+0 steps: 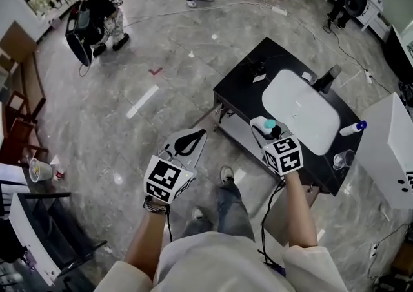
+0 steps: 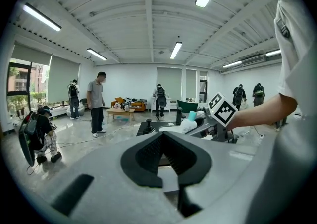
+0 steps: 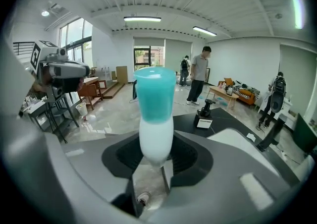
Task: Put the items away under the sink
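Bottle (image 3: pixel 155 124) (white, teal cap) is pinched at its lower body by the right gripper (image 3: pixel 156 154), cap pointing away from the jaws. Head view: it's over the black counter's (image 1: pixel 242 93) near edge, just beside the white basin (image 1: pixel 303 110). Left gripper (image 1: pixel 188 143) has its tips together and empty, over the floor.

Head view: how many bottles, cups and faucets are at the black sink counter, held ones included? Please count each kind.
Bottles: 2, the teal-capped bottle in the right tool and the blue-capped bottle lying on the counter
Clear cup: 1
Faucet: 1
Total: 4
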Available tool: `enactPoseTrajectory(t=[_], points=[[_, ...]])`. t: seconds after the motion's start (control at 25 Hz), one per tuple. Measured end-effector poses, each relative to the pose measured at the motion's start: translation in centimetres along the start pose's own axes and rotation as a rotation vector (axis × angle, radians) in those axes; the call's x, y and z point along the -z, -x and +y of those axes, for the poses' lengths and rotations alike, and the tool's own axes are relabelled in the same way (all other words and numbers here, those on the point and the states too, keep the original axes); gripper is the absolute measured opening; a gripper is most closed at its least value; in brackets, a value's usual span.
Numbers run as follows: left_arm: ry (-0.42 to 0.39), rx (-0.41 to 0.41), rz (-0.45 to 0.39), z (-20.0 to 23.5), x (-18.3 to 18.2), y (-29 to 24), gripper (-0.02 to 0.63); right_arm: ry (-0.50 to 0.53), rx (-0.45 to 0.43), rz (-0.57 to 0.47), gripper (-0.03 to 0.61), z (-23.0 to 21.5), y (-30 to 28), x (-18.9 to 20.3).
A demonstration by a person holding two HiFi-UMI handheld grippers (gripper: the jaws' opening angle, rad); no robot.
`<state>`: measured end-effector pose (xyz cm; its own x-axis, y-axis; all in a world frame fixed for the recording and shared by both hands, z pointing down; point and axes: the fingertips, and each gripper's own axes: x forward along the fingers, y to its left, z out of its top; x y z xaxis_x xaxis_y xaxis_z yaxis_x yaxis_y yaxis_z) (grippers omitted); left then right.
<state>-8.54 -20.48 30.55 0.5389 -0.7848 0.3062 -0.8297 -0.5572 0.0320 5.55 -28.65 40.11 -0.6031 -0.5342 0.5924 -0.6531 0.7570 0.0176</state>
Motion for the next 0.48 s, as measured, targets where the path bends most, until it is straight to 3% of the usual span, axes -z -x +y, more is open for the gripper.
enactPoseTrajectory(t=[0.24,0.48], points=[[-0.034,0.047,-0.034,-1.5,0.8,1.0,0.005,-0.027,0.06,-0.042,0.146,2.5,3.5,1.0],[-0.06,0.081,-0.049,-1.8,4.2,-0.9,0.006,-0.074,0.093,-0.098,0.146,4.6,3.9,3.6]])
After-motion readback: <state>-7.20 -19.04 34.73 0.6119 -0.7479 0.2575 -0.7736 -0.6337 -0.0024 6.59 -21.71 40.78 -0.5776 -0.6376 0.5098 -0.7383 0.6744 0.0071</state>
